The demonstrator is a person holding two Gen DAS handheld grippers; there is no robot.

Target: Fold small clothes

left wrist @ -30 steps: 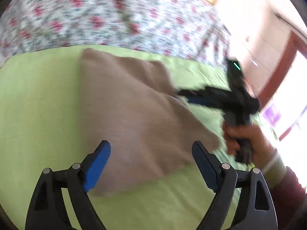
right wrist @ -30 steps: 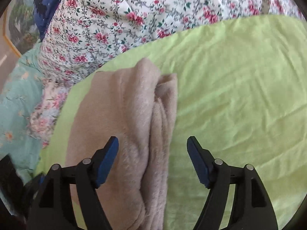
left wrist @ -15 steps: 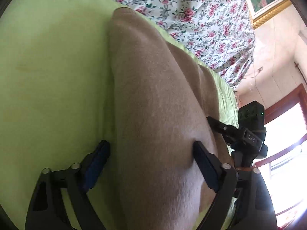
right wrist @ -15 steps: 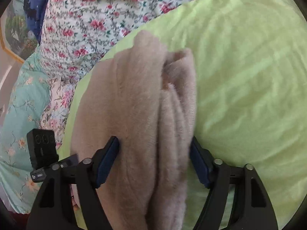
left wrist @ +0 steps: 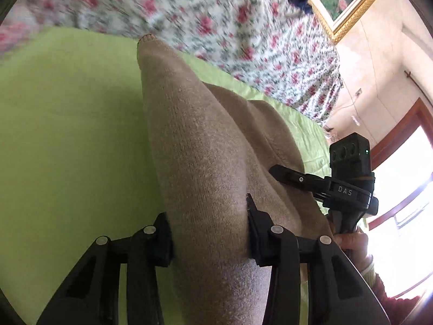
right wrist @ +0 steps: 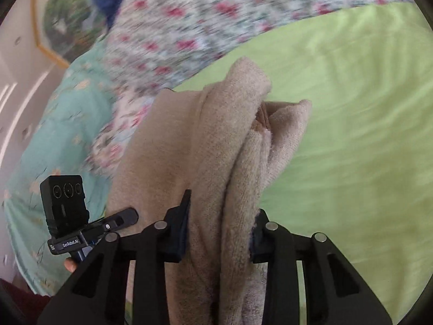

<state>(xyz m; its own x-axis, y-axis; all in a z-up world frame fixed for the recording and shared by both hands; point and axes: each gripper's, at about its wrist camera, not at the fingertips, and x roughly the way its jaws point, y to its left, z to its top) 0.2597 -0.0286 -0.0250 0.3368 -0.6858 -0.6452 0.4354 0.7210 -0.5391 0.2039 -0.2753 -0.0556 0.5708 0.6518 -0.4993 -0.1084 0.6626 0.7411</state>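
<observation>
A beige knitted garment lies bunched on the lime-green sheet. In the left wrist view, a thick fold runs between my left gripper's pads. Its jaws are closing and both pads press into the cloth. In the right wrist view, the fleecy rolled edge of the garment sits between my right gripper's pads. Those jaws are also closing and squeeze the fabric. Each gripper shows in the other's view, beside the same garment: the right gripper and the left gripper.
A floral quilt is heaped behind the green sheet, with teal flowered bedding at its side. A gilt-framed picture hangs on the wall. A bright window with a wooden frame stands to the right. A person's hand holds the right gripper.
Both grippers moved in over the garment, and their jaws narrowed from wide apart until they pinch it. The cloth has bunched into a raised fold between the pads.
</observation>
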